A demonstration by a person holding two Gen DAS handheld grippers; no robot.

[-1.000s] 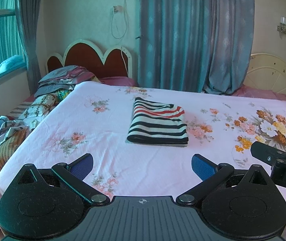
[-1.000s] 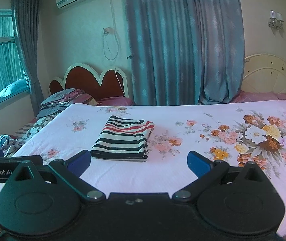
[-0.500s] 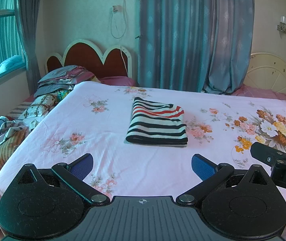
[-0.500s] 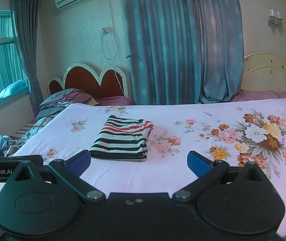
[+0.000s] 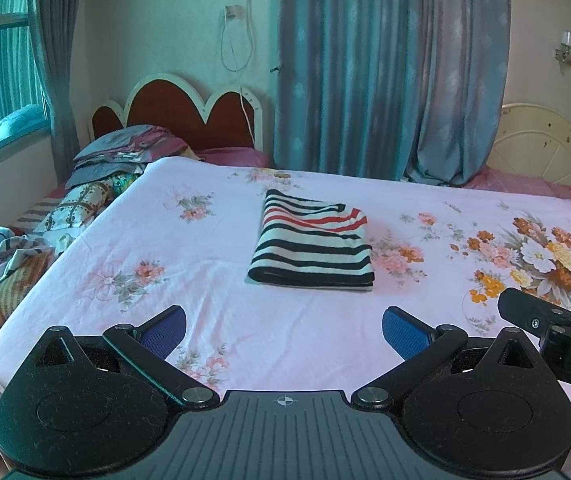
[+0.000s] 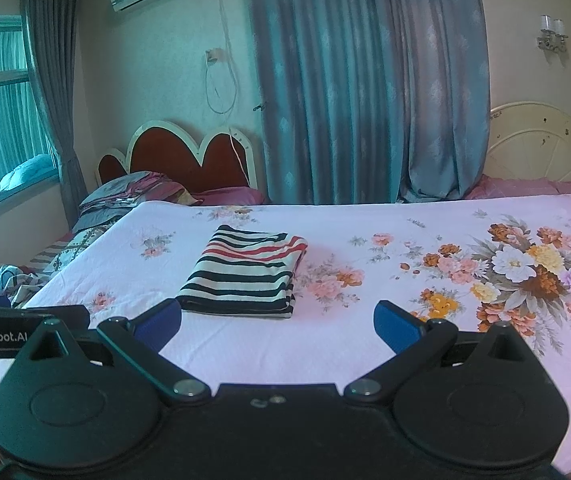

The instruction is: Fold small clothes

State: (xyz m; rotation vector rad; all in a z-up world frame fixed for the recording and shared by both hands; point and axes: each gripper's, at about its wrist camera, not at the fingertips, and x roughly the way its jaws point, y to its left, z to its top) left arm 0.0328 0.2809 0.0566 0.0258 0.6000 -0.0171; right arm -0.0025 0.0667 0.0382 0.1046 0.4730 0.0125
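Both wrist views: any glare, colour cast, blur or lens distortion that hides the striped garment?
Left wrist view: folded striped garment sharp and evenly lit on the bed sheet; teal cast near the window; fisheye bends the curtains. Right wrist view: garment equally clear, dark vignette at the corners, no glare.

I hold my left gripper [image 5: 284, 330] level and low, its two blue pads spread wide apart with nothing between them. My right gripper [image 6: 277, 322] is beside it at about the same height, also spread wide and holding nothing. Each one shows at the edge of the other's camera.
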